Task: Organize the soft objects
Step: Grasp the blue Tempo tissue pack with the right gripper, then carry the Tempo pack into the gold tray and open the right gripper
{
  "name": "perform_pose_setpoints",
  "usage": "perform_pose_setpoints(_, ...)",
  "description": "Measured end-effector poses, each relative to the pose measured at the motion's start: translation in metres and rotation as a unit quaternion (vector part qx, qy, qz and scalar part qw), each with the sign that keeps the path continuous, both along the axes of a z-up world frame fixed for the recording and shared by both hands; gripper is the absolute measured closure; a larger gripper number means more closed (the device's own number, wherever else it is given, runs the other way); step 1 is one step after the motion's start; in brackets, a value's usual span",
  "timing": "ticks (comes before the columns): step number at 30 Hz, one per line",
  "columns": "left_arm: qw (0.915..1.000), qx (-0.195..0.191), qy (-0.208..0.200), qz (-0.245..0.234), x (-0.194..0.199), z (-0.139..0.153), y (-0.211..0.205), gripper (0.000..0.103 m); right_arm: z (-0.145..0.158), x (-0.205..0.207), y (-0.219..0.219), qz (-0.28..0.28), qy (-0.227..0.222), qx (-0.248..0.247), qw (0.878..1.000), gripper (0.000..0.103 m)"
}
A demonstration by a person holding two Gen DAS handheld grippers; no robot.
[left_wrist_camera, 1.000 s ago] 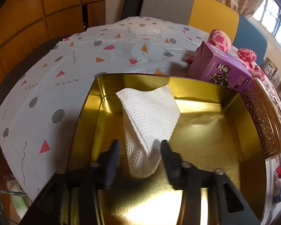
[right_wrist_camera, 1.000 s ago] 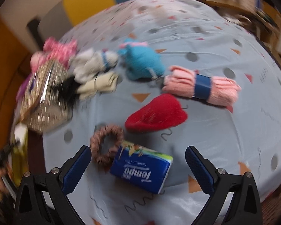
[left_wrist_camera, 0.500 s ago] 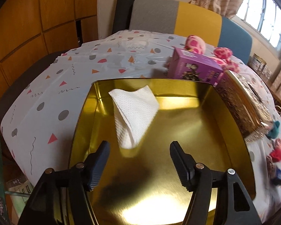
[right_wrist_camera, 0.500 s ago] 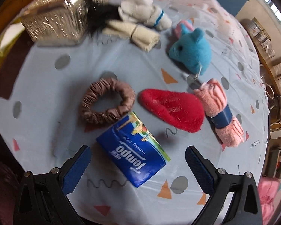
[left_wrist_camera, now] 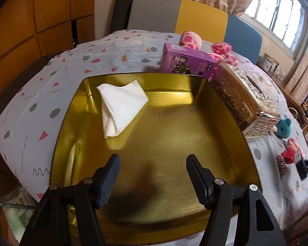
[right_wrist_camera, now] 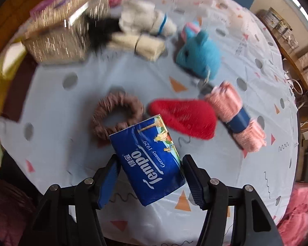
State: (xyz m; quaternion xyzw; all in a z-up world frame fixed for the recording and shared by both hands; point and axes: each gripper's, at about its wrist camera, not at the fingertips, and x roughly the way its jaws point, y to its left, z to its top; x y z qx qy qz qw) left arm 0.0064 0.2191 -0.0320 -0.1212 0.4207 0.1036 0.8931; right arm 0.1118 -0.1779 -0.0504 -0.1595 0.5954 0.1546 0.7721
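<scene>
In the left wrist view my left gripper (left_wrist_camera: 152,176) is open and empty above the near part of a gold tin (left_wrist_camera: 195,78). A folded white tissue (left_wrist_camera: 121,106) lies in the tin's far left corner. In the right wrist view my right gripper (right_wrist_camera: 149,176) is open, its fingers on either side of a blue Tempo tissue pack (right_wrist_camera: 149,160) on the table. Beyond the pack lie a brown scrunchie (right_wrist_camera: 117,114), a red plush piece (right_wrist_camera: 186,119), a pink rolled towel with a blue band (right_wrist_camera: 236,119) and a blue plush toy (right_wrist_camera: 201,55).
A glittery gold box (left_wrist_camera: 244,98) and a purple carton (left_wrist_camera: 186,63) stand beside the tin, with pink spotted plush (left_wrist_camera: 191,40) behind. White and cream rolled cloths (right_wrist_camera: 145,30) and a black fluffy item (right_wrist_camera: 104,30) lie near the glittery box (right_wrist_camera: 59,32). A sofa (left_wrist_camera: 174,14) is beyond the table.
My left gripper let go of the white tissue, opened wide and drew back from it. My right gripper came down over the blue tissue pack, which now sits between its fingers.
</scene>
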Motion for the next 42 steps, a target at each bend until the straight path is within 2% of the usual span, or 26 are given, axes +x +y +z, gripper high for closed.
perform_pose_setpoints(4,0.9999,-0.001,-0.008,-0.007,-0.002,0.003,-0.008,0.036,0.03,0.013,-0.006,-0.028,-0.026,0.047,0.998,0.04)
perform_pose_setpoints(11,0.9998,-0.001,-0.017,-0.012,-0.009,0.01,-0.012,0.035,0.05,0.085,0.006,-0.13,-0.054,0.081,0.987,0.04)
perform_pose_setpoints(16,0.9997,-0.003,-0.023,-0.011,-0.015,0.013,-0.011,0.035,0.057,0.141,0.03,-0.184,-0.064,0.091,0.977,0.04)
perform_pose_setpoints(21,0.9996,-0.008,-0.026,-0.007,-0.02,0.014,-0.006,0.035,0.064,0.183,0.071,-0.2,-0.081,0.108,0.971,0.04)
perform_pose_setpoints(26,0.9995,-0.015,-0.027,0.0,-0.024,0.015,0.0,0.035,0.084,0.201,0.126,-0.173,-0.103,0.131,0.971,0.04)
perform_pose_setpoints(30,0.9995,-0.017,-0.026,0.005,-0.028,0.014,0.002,0.035,0.101,0.203,0.181,-0.125,-0.115,0.161,0.972,0.04)
perform_pose_setpoints(36,0.9993,-0.019,-0.025,0.019,-0.034,0.013,0.01,0.035,0.111,0.178,0.253,-0.032,-0.113,0.2,0.973,0.04)
perform_pose_setpoints(42,0.9987,-0.022,-0.025,0.038,-0.04,0.013,0.018,0.035,0.097,0.14,0.296,0.04,-0.085,0.211,0.973,0.04)
